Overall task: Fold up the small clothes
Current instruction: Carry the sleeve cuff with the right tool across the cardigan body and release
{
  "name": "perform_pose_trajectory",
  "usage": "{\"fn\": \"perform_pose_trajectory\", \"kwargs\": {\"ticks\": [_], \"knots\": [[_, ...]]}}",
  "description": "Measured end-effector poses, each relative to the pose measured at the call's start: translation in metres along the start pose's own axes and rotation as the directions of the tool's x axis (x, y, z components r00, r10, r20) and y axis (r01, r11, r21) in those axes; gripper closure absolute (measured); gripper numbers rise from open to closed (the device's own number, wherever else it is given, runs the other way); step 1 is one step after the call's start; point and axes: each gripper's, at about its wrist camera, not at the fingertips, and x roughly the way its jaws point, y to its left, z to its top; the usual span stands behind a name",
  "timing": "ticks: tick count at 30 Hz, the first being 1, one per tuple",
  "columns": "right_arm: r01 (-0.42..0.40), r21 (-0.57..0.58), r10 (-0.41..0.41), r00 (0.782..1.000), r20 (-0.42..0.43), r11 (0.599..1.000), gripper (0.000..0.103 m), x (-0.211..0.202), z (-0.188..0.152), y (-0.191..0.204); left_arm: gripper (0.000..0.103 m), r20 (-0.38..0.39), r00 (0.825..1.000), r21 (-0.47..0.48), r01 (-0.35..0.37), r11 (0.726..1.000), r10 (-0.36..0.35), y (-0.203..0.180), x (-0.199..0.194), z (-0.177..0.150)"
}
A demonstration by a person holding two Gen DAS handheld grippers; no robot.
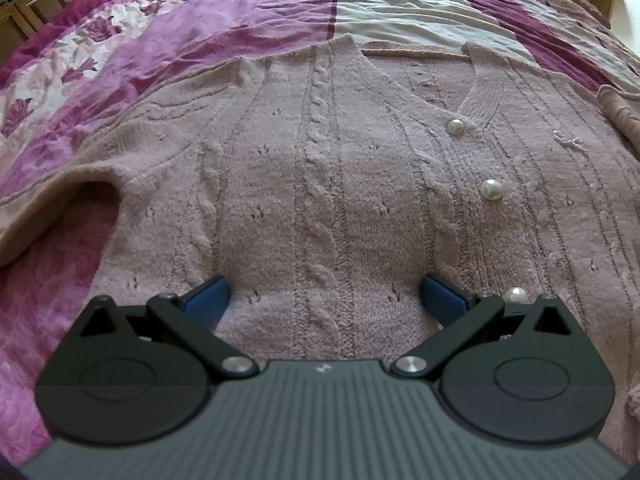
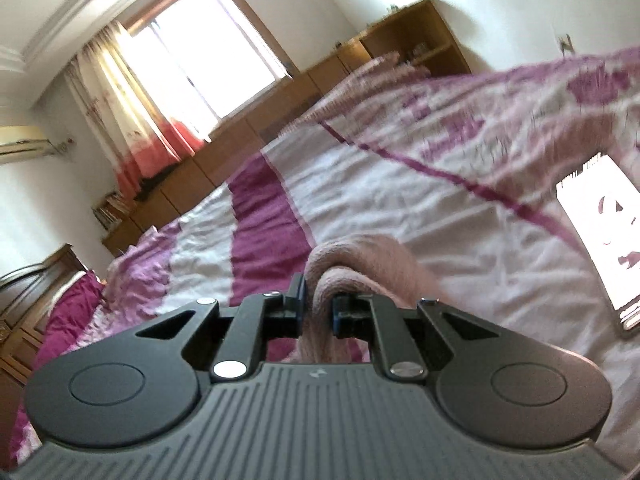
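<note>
- A pink cable-knit cardigan (image 1: 320,184) lies flat on a purple and white bedspread (image 1: 200,28), filling the middle of the left wrist view, pearl buttons (image 1: 491,189) at right of centre
- The left gripper (image 1: 324,296) sits low in the frame over the knit, its blue fingers (image 1: 208,300) spread wide, holding nothing
- The right gripper (image 2: 318,304), at lower centre of its view, is clamped on a bunched fold of the cardigan (image 2: 352,264)
- A lit phone (image 2: 608,232) lies at the right edge on the bedspread (image 2: 400,184)

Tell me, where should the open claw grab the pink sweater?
Probably the left sleeve, from above. The sweater lies flat on the bed, so its middle gives little to pinch, while the sleeve's raised fold does. The left claw is open over the body; the right claw already pinches bunched knit.
</note>
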Motion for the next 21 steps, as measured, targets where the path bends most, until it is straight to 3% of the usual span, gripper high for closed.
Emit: {"fn": "perform_pose_trajectory", "kwargs": {"ticks": [6,12,21], "knots": [[-0.05,-0.021,0.051,0.998,0.049,0.999,0.09,-0.037,0.013,0.035,0.0,0.008,1.0,-0.004,0.026,1.0,-0.026,0.007,-0.009,0.006],[-0.107,-0.032,0.108,0.994,0.017,0.994,0.09,-0.048,0.008,0.075,0.0,0.061,0.998,0.009,0.017,1.0,-0.017,0.019,-0.025,0.02],[-0.168,-0.08,0.164,0.985,-0.05,0.983,0.09,-0.04,-0.024,0.141,0.0,0.106,0.994,-0.026,-0.037,0.999,0.04,0.058,-0.044,0.042]]}}
